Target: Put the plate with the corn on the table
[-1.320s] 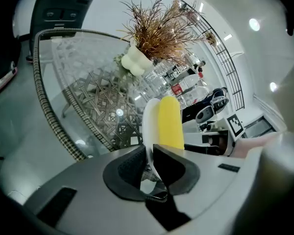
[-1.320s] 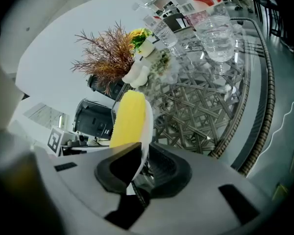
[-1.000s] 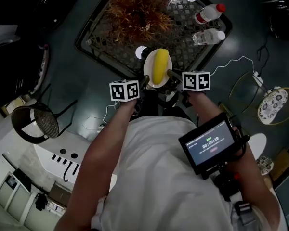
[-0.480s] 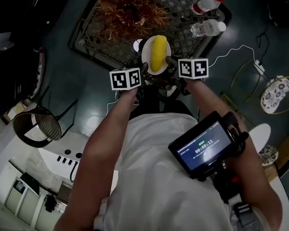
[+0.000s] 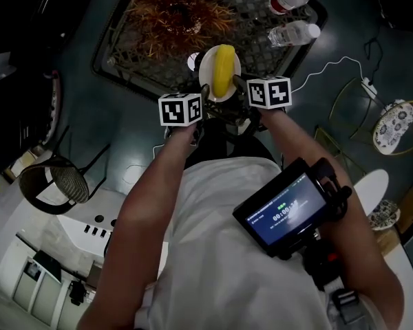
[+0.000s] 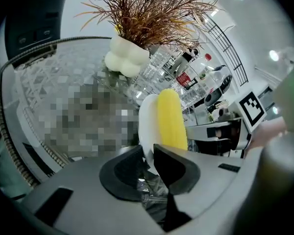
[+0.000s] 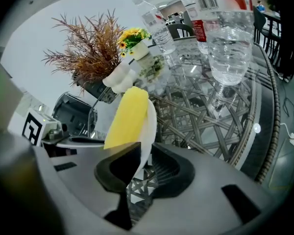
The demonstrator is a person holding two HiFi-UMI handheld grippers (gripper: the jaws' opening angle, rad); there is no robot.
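A small white plate (image 5: 206, 76) carries a yellow corn cob (image 5: 222, 68) and hangs over the near edge of the glass-topped wicker table (image 5: 124, 47). Both grippers hold it by its rim. My left gripper (image 5: 202, 105) is shut on the plate's left side; in the left gripper view the plate (image 6: 148, 126) and corn (image 6: 171, 119) rise between its jaws. My right gripper (image 5: 239, 86) is shut on the right side, with the plate (image 7: 150, 129) and corn (image 7: 127, 116) showing in the right gripper view.
On the table stand a dried reddish plant (image 5: 175, 9) in a white vase (image 6: 125, 58) and plastic water bottles (image 5: 292, 31), with an upturned glass (image 7: 230, 48) close on the right. A white cable (image 5: 327, 71) lies on the floor beside the table.
Both grippers have carried the plate with the corn forward, from just off the table's near edge to over it. The grip has not changed.
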